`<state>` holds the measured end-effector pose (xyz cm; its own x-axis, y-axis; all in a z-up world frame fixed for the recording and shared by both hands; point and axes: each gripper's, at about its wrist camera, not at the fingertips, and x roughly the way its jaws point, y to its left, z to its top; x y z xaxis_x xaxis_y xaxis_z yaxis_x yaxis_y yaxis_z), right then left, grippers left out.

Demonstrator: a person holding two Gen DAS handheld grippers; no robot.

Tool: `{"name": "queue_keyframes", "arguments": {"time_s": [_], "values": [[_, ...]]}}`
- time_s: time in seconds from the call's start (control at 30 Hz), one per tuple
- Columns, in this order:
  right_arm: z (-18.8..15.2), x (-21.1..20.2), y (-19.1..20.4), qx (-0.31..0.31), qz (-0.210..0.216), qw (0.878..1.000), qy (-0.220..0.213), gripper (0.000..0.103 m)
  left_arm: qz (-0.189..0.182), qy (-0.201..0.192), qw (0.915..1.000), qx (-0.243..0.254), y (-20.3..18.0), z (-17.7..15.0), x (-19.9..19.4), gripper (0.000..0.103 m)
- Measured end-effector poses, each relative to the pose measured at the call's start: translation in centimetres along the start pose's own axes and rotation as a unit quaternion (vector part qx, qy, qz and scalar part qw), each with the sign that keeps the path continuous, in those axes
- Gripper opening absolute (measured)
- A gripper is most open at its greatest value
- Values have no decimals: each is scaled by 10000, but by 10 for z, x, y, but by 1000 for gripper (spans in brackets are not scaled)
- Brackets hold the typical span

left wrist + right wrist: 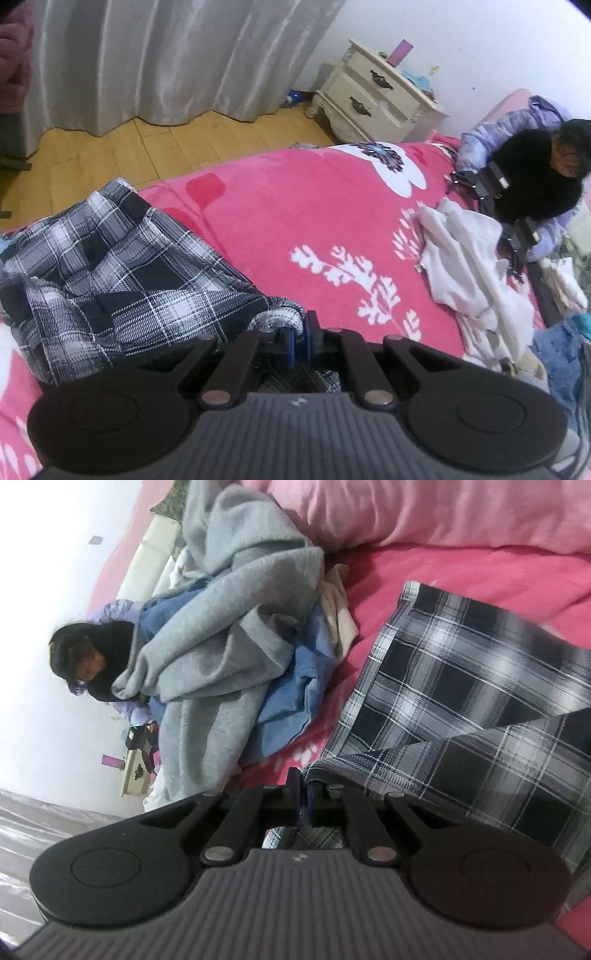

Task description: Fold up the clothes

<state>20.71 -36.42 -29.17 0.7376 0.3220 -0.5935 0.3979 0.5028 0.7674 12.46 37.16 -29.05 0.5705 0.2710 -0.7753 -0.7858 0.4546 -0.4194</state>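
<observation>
Both grippers sit clamped on the plaid garment [122, 258]. Left gripper [301, 332]: jaws together, pinching a rolled edge of the cloth at the tips. Right gripper [302, 794]: jaws together on a corner or hem, though the tips partly hide the bite, so its depth is uncertain.

Garment lies on the pink floral blanket [288, 221]. In the right wrist view one flap is doubled over the flat panel, with a diagonal fold line. In the left wrist view the cloth is bunched and creased.

Risks, as judged from this: the left pinch holds a rolled edge, which could unroll and slip out under tension. Uneven pull between the two grips would skew the fold. The plush blanket may drag the lower layer and bunch it.

Surroundings: a heap of grey and blue laundry [236, 635] lies near the garment's far edge and limits spreading room that way. White clothes [469, 266] lie further across the bed. Another person [535, 173] sits at the far side with grippers of their own. Beyond stand a cream nightstand [373, 92] and curtains [166, 55].
</observation>
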Motion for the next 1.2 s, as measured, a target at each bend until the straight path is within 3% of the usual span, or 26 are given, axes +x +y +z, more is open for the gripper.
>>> {"name": "queue_keyframes", "arguments": {"time_s": [0.3,0.4,0.5,0.53,0.67,0.7,0.77,0.87,0.93,1.0,1.1,1.2], "values": [[20,58,7,-423,-97,9983,393,2,456,-54,9985,299,-11,-8,34,6],[27,72,-3,-129,-244,9976,631,5,597,60,9964,604,-14,-11,47,8],[33,87,-14,170,-391,9953,869,8,465,172,9966,661,-16,-6,48,16],[35,80,-14,247,-254,9961,807,9,386,220,9970,636,-16,-3,48,19],[34,47,-16,574,223,9975,350,31,-14,475,9989,4,-7,11,50,29],[34,45,-20,767,293,9963,265,32,-154,556,9979,-280,-2,14,51,35],[33,42,-28,1157,428,9923,96,38,-387,681,9930,-887,11,18,54,37],[33,37,-41,1738,630,9826,-158,40,-508,847,9882,-1170,22,19,58,36],[39,41,-26,1224,-124,9923,169,41,-487,907,9889,-1074,22,19,58,36],[47,39,-7,524,-847,9943,390,42,-484,931,9898,-959,19,19,57,37],[56,11,25,-625,-1132,9916,40,42,-457,925,9916,-783,13,21,60,39],[70,-17,41,-1297,-1566,9774,-577,43,-359,889,9934,-626,5,20,61,41]]}}
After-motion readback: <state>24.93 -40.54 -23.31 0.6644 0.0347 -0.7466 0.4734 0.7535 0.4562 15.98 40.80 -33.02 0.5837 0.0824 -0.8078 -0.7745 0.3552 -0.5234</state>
